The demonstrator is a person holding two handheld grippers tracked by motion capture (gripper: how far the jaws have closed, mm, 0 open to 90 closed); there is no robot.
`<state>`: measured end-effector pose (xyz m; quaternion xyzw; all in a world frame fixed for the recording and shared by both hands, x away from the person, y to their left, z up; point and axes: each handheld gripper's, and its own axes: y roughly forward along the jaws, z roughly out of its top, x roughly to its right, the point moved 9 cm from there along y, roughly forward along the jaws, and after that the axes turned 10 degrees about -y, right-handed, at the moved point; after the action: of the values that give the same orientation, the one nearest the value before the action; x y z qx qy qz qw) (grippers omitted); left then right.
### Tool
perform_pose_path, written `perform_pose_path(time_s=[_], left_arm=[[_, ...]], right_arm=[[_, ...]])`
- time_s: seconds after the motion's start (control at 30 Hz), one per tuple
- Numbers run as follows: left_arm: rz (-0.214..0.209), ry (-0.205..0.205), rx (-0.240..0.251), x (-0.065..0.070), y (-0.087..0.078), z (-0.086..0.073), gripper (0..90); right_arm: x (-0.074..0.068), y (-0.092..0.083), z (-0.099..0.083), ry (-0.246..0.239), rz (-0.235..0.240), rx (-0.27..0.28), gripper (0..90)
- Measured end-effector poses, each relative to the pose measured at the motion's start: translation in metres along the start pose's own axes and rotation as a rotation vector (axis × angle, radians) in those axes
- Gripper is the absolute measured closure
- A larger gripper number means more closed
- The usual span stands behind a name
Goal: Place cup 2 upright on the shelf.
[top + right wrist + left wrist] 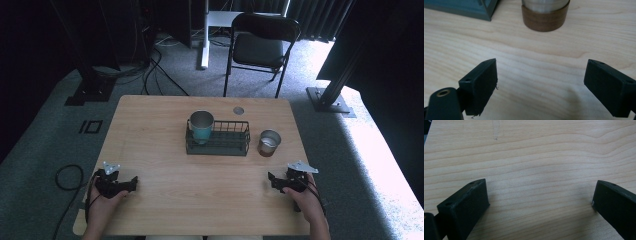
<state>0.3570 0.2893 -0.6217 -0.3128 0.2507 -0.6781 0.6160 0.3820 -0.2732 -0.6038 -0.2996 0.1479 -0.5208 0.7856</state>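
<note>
High view: both grippers rest near the worktop's [150, 150] front edge, cup [269, 143] right of the rack [218, 145].
Left gripper [540, 195] view: fingers spread, nothing held.
Right gripper [540, 80] view: fingers released, cup [545, 15] ahead; approach straight, centre before closing.

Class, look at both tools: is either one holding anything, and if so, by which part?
Nothing is held. The left tool and the right tool both stand open over bare table.
</note>
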Motion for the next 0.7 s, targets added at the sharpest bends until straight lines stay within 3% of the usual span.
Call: perform_pose_path(time_s=[0.5, 0.7], left_arm=[[0.000, 0.000, -0.001, 0.000, 0.000, 0.000, 1.0], [0.000, 0.001, 0.000, 0.000, 0.000, 0.000, 1.0]], right_arm=[[0.007, 0.009, 0.021, 0.016, -0.049, 0.049, 13.8], [0.007, 0.013, 0.027, 0.005, -0.043, 0.056, 12.9]])
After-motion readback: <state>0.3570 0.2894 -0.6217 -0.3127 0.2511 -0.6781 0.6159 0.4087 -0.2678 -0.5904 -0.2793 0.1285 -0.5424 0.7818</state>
